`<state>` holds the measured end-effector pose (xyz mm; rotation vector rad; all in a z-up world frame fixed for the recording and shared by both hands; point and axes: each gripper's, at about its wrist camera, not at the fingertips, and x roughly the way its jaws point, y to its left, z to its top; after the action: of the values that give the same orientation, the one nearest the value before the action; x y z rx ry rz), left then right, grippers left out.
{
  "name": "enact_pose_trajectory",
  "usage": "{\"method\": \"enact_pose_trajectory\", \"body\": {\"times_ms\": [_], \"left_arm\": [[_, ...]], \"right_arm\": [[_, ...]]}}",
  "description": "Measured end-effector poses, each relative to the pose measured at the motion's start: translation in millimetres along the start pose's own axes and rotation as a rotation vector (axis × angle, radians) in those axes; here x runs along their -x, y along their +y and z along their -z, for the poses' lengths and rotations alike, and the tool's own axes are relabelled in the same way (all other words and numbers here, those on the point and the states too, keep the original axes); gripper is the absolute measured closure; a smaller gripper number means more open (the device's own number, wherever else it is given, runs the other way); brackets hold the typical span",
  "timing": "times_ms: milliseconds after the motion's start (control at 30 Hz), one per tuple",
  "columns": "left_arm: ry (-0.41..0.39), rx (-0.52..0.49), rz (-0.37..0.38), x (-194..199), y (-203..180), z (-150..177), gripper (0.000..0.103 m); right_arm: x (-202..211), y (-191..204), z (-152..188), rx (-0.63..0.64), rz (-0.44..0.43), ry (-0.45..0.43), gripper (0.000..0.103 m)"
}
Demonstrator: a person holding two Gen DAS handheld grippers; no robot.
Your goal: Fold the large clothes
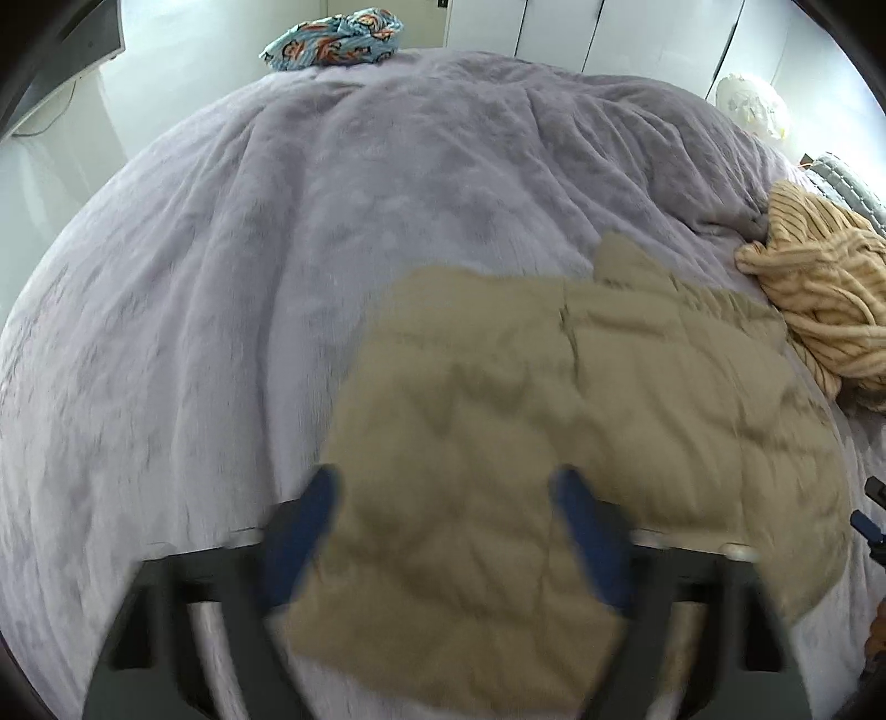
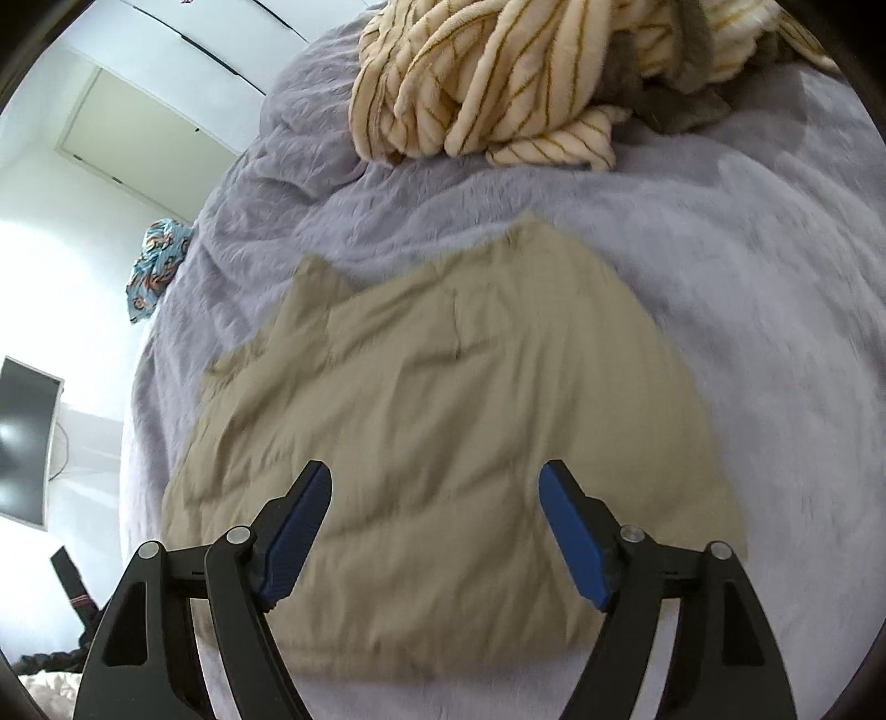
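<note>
A khaki garment (image 1: 526,432) lies folded in a flat, wrinkled stack on the lavender bed cover (image 1: 249,249). It also shows in the right wrist view (image 2: 443,432). My left gripper (image 1: 446,487) is open and empty, hovering over the garment's near left part; the view is motion-blurred. My right gripper (image 2: 434,482) is open and empty above the garment's near edge. Neither touches the cloth as far as I can tell.
A cream and tan striped fleece heap (image 2: 498,77) lies beyond the garment, also in the left wrist view (image 1: 819,299). A blue patterned cloth bundle (image 1: 332,39) sits at the bed's far edge. White wardrobe doors (image 1: 609,33) and a monitor (image 2: 25,437) stand around the bed.
</note>
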<state>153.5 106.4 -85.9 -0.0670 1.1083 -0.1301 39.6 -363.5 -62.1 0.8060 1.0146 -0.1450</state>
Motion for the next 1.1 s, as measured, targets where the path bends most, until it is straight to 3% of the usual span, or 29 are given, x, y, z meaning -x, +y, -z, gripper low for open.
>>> {"method": "enact_pose_trajectory", "body": {"times_ms": [333,467,733,867,1033,1100], "left_arm": [[0.029,-0.014,0.024,23.6,-8.8,50.3,0.0],[0.057,0.005,0.05,25.6,-9.4,65.0,0.0],[0.126,0.13,0.131,13.9,-3.0,87.9,0.0],[0.157,0.232,0.191,2.8,9.4,95.0,0.0],[0.202,0.388,0.397,-16.9,25.4,103.5,0.0],[0.207,0.441,0.445,-26.7,29.3,104.9,0.0]], "right_arm": [[9.4,-11.5,48.6,-0.071,-0.053,0.064,0.017],[6.6,-14.0,64.1,-0.087,-0.079,0.084,0.0],[-10.2,-23.2,91.1,-0.174,-0.164,0.133,0.0],[-25.8,-35.3,101.0,-0.256,-0.224,0.179,0.0],[-44.7,-47.7,108.1,-0.329,-0.315,0.21,0.0],[-52.5,-50.6,110.1,-0.361,-0.358,0.209,0.0]]}}
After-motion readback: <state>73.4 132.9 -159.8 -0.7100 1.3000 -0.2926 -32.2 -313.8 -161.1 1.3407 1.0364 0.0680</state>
